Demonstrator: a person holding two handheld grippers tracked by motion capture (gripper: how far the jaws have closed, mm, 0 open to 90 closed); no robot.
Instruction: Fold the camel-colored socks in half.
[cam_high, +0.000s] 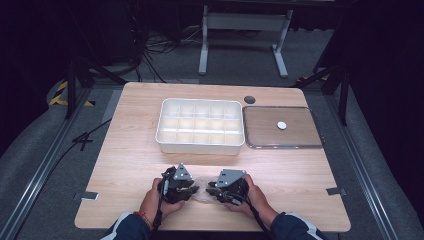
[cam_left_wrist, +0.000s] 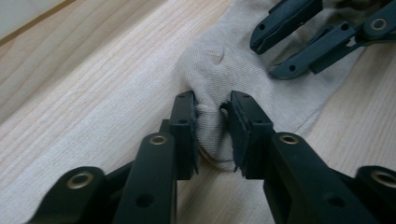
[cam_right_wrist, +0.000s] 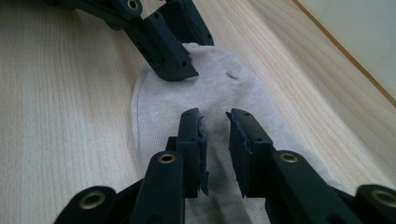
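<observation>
Pale sock flat on the desk near its front edge, between two hand-held grippers. Left gripper pinching a raised fold of the sock, jaws narrow. Right gripper over the fabric, jaws slightly parted, nothing pinched. Beyond: white divided tray, flat metal tray.

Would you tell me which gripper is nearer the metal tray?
Right. The right gripper sits below the metal tray; the left gripper is further left.
</observation>
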